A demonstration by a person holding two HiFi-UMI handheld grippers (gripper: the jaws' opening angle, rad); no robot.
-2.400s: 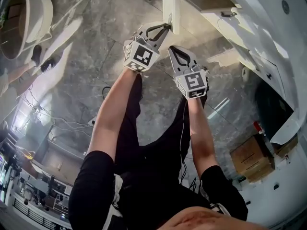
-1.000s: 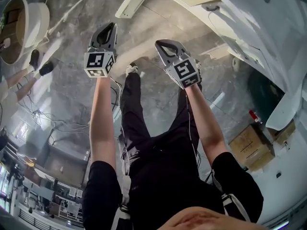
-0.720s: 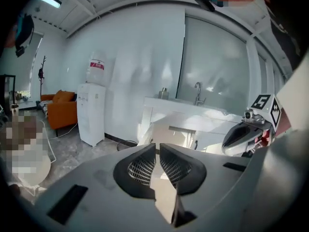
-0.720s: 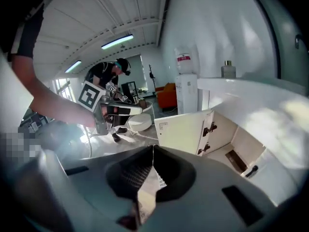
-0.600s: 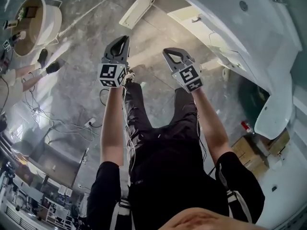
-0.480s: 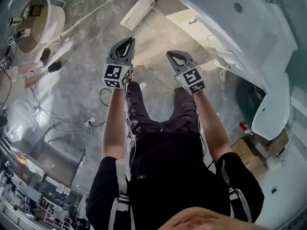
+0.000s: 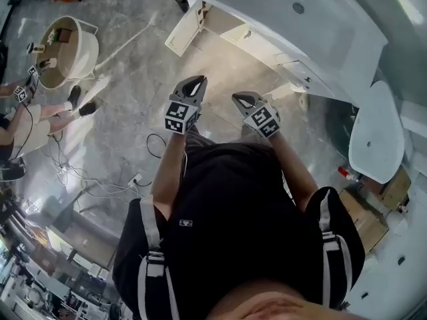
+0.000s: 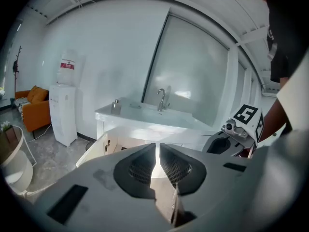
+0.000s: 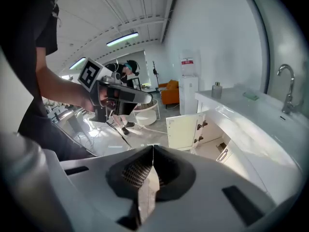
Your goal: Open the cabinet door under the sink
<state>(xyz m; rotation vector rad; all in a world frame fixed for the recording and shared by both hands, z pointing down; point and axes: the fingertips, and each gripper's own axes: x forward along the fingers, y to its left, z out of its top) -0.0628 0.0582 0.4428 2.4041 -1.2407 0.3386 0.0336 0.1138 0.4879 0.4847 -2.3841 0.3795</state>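
With both pairs of jaws closed on nothing, the left gripper [image 7: 194, 82] and right gripper [image 7: 242, 99] have pulled well back; the cabinet door [image 7: 181, 32] under the sink [image 7: 293, 9] now stands swung wide, so the opening looks done.

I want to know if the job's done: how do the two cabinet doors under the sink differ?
The open door stands swung outward, while the closed door sits flush with the cabinet front. The open door shows its inner face with two hinges; the closed door shows its outer face with a bar handle. Both are plain, pale, flat panels.
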